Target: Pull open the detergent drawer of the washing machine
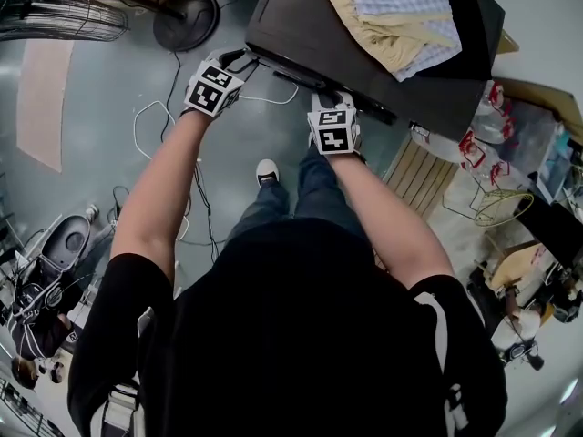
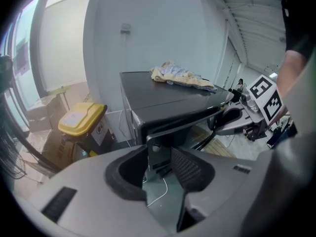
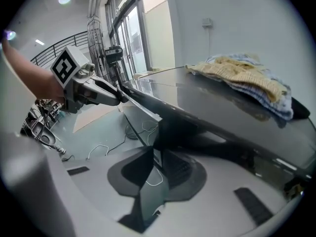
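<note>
The dark washing machine (image 1: 364, 62) stands ahead of me with a pile of cloths (image 1: 401, 12) on its lid. Along its upper front edge runs the drawer front (image 1: 291, 78), a dark bar. My right gripper (image 1: 335, 100) is at that bar. In the right gripper view its jaws (image 3: 157, 159) stand narrow, pinching a thin dark edge of the drawer front. My left gripper (image 1: 244, 58) is at the machine's front left corner. In the left gripper view its jaws (image 2: 159, 164) stand wide and straddle a dark corner plate (image 2: 159, 149), with a small gap beside the left pad.
A floor fan (image 1: 187, 16) and a wire grille (image 1: 55, 16) stand at the far left. White and black cables (image 1: 155, 121) trail over the floor below the grippers. A wooden pallet (image 1: 419, 176) lies right of the machine, and a yellow-lidded bin (image 2: 81, 117) stands left of it.
</note>
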A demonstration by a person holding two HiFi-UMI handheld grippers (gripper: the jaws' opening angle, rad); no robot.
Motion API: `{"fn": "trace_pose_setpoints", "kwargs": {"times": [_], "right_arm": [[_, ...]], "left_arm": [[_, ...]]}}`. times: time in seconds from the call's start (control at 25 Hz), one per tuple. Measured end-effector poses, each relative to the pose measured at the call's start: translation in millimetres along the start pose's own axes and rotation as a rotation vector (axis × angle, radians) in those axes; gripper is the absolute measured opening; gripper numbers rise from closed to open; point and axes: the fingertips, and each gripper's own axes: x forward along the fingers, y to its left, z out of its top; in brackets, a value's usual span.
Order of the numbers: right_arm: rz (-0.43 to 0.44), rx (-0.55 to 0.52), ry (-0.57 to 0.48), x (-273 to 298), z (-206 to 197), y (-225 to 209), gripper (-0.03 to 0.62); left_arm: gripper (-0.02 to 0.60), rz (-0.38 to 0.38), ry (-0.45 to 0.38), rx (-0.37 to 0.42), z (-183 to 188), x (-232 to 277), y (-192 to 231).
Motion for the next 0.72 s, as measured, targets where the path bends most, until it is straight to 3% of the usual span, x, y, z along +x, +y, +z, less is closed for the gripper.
{"fn": "trace_pose_setpoints", "kwargs": {"times": [0.72], "right_arm": [[0.045, -0.035, 0.007, -18, -36, 32, 0.054]], "left_arm": [[0.14, -0.026, 0.004, -0.035, -37, -28, -30]]}}
